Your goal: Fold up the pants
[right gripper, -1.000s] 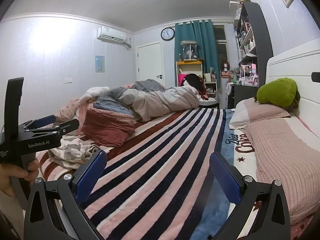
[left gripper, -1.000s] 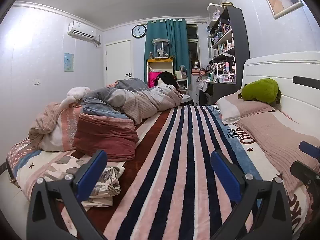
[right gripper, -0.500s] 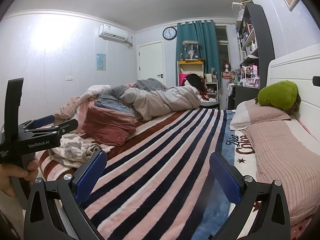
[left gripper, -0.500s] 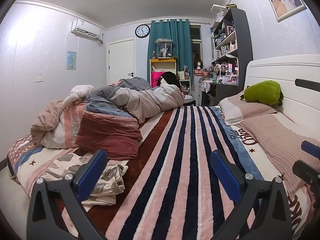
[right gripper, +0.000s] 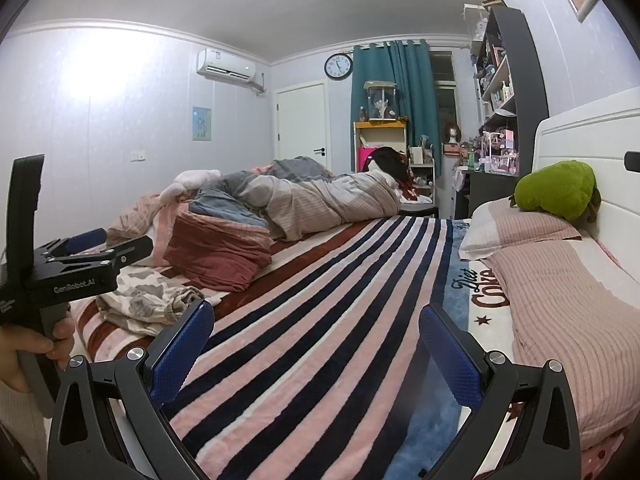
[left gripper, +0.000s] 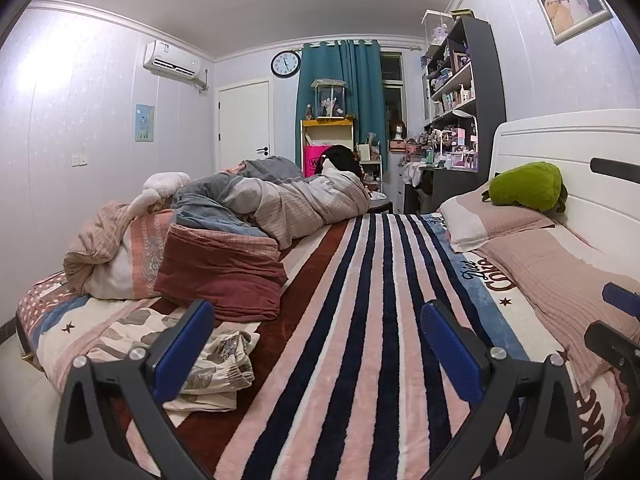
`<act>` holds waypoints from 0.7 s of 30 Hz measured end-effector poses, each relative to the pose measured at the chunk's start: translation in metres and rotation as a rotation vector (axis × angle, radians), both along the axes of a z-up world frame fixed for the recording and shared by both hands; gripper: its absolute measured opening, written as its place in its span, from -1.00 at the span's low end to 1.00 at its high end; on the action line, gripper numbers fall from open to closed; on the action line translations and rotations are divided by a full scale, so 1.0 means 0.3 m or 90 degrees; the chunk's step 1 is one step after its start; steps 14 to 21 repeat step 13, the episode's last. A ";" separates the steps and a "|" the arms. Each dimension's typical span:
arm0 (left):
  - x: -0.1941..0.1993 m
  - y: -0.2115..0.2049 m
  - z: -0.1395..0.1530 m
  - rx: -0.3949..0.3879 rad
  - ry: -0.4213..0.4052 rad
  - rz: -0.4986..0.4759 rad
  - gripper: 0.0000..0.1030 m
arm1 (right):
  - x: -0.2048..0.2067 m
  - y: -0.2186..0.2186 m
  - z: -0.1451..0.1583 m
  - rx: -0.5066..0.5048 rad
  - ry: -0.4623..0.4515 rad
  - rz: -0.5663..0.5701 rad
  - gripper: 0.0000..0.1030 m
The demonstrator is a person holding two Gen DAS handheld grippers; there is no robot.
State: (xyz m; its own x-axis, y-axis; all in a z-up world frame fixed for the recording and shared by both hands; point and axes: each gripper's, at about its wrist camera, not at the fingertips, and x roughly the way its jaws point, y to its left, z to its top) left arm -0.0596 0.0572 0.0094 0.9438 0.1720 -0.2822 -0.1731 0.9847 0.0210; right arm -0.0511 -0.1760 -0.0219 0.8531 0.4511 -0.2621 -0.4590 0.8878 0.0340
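Observation:
The pants are cream with a grey pattern and lie crumpled on the striped blanket near the bed's left edge. My left gripper is open and empty, hovering over the blanket, with the pants just beyond its left finger. The right wrist view shows the same pants left of my open, empty right gripper. A hand holds the left gripper above the pants there. Part of the right gripper shows at the right edge of the left wrist view.
A folded dark red quilt and a heap of bedding lie behind the pants. Pink pillows and a green plush lie along the white headboard at right. Shelves stand at the far end.
Both views have drifted only slightly, the scene sliding a little to the right. The pants lie where they were, and both grippers stay open.

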 end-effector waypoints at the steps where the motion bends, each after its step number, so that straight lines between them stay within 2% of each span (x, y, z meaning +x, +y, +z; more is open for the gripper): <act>1: -0.002 0.000 0.000 0.001 0.000 0.000 0.98 | -0.001 -0.006 -0.001 0.000 -0.001 0.000 0.99; 21: -0.007 0.003 0.002 -0.002 0.001 -0.008 0.98 | 0.001 -0.008 0.000 -0.001 -0.001 0.001 0.99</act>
